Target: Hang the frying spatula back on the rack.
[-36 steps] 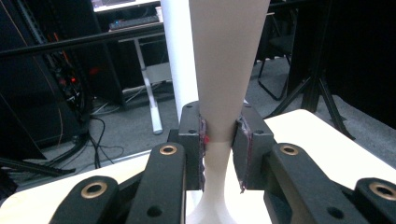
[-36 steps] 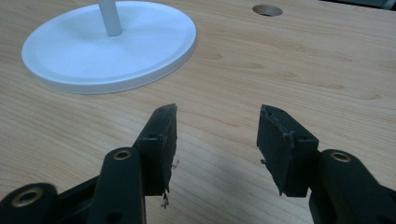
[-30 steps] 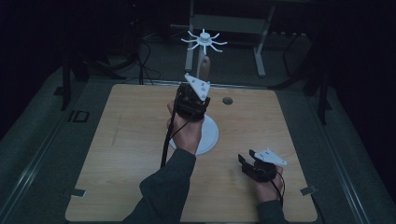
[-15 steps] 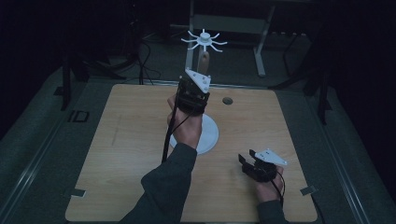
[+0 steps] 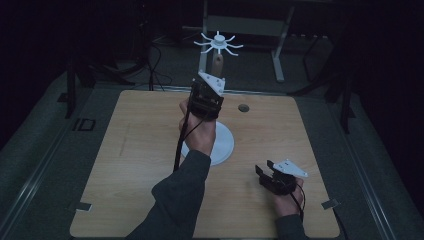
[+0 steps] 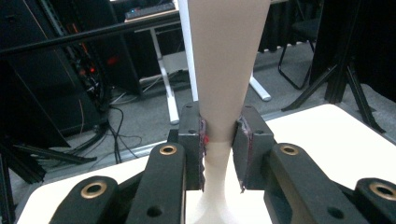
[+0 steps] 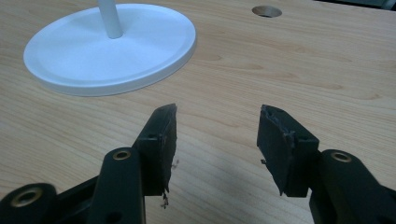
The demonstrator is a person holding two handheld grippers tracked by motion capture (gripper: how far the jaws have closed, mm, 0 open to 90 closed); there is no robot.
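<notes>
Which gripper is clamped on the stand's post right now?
The left gripper, shut on the post; the right gripper rests open over bare table.

High view dim for you: counter point(image 5: 135, 165) lit softly from above, surroundings nearly black, colours muted, fine detail grainy. Your sleeve point(image 5: 175, 205) reads as dark mass, little texture. Left gripper view brighter; pale stem point(image 6: 224, 70) close to lens, slightly soft, evenly lit, no glare; background room sharp enough, dark corners. Right gripper view brightest: wood grain crisp, white base point(image 7: 112, 51) carries faint sheen, soft shadow under its rim, near fingers point(image 7: 161, 140) slightly blurred, mild wide-angle stretch at edges.
</notes>
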